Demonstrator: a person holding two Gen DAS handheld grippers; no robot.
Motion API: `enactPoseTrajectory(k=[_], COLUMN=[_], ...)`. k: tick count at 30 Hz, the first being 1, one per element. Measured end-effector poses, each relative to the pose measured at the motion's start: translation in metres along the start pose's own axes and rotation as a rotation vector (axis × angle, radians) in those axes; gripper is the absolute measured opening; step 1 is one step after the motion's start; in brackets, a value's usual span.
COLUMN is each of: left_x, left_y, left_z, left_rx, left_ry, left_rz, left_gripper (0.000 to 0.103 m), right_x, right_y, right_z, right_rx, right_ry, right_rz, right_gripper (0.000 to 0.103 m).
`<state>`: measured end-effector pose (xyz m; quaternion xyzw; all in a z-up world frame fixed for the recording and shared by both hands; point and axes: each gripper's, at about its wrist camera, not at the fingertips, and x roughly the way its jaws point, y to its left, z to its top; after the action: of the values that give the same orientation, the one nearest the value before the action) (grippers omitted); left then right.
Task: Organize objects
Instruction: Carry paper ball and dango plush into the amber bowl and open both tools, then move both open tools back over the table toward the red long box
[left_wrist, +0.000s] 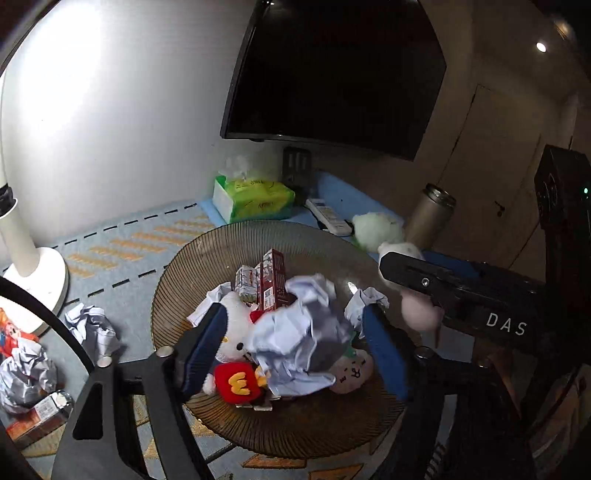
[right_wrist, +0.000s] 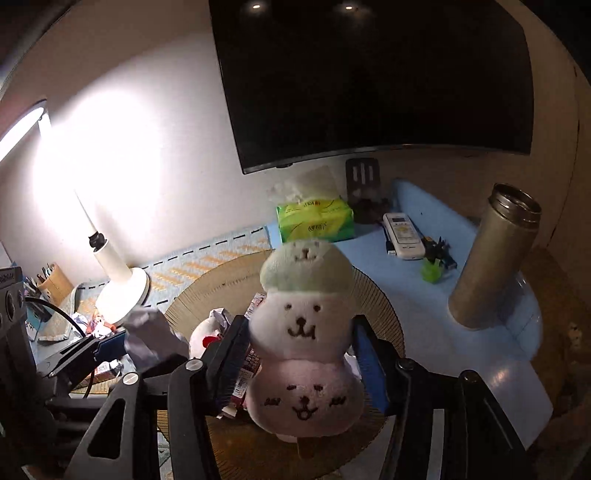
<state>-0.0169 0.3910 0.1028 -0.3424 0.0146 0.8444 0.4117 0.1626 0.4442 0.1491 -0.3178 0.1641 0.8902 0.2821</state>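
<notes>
A round brown ribbed plate (left_wrist: 207, 258) holds a pile: a white cat plush (left_wrist: 236, 325) with a red pouch (left_wrist: 238, 382), small cartons (left_wrist: 271, 284) and crumpled paper. My left gripper (left_wrist: 295, 332) is shut on a big crumpled paper ball (left_wrist: 295, 339) above the pile; the ball also shows in the right wrist view (right_wrist: 151, 338). My right gripper (right_wrist: 299, 354) is shut on a stacked-faces dango plush (right_wrist: 303, 332), green top, white middle, pink bottom, held above the plate (right_wrist: 207, 291). The right gripper's body (left_wrist: 461, 291) shows at right in the left wrist view.
A white lamp base (left_wrist: 37, 273) stands left, with crumpled paper (left_wrist: 92, 328) and small boxes (left_wrist: 40, 413) near it. A green tissue pack (left_wrist: 255, 199), a remote (left_wrist: 328, 216), a steel flask (right_wrist: 495, 258) and a wall-mounted dark screen (left_wrist: 332, 74) are behind the plate.
</notes>
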Motion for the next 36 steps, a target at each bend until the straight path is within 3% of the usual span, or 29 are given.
enactPoseTrajectory(k=[1,3,7,14,19,22,24,29,32,36], left_x=[0.001,0.000,-0.022,-0.076,-0.132,-0.163,-0.180,-0.200,-0.200,-0.194], left_y=[-0.001,0.004,0.022,0.048,0.089,0.132,0.164,0.230,0.251,0.260], left_z=[-0.001,-0.004,-0.010,-0.031,-0.068,-0.096,-0.115,-0.158,-0.175,-0.183], left_rx=[0.004,-0.023,-0.091,-0.101,-0.144,-0.211,-0.279,-0.389,-0.426,-0.445], left_ry=[-0.003,0.000,-0.003,-0.040,-0.064,-0.051,-0.036,-0.015,-0.006,0.015], left_rz=[0.016,0.041,0.006,0.093,0.230,0.336,0.399,0.595,0.649,0.672], left_gripper=[0.091,0.092,0.092,0.092,0.092,0.092,0.092,0.092,0.092,0.092], right_x=[-0.002,-0.009,-0.017,-0.027,-0.041,-0.041,-0.030,0.019,0.048,0.071], right_y=[-0.001,-0.002,-0.001,0.036,0.093,0.138,0.170,0.232,0.244,0.241], right_z=[-0.001,-0.002,-0.004,-0.016,-0.034,-0.058,-0.081,-0.134,-0.150,-0.152], right_rx=[0.006,0.013,-0.001,-0.044,-0.168,-0.258,-0.331,-0.515,-0.559,-0.520], right_ry=[-0.004,-0.023,-0.045,-0.020,-0.022,-0.023,0.008,0.093,0.122,0.152], right_rz=[0.000,0.004,0.029,0.117,0.234,0.288,0.317,0.260,0.219,0.215], right_gripper=[0.065,0.071,0.071,0.071,0.074,0.096,0.100,0.100,0.100,0.100])
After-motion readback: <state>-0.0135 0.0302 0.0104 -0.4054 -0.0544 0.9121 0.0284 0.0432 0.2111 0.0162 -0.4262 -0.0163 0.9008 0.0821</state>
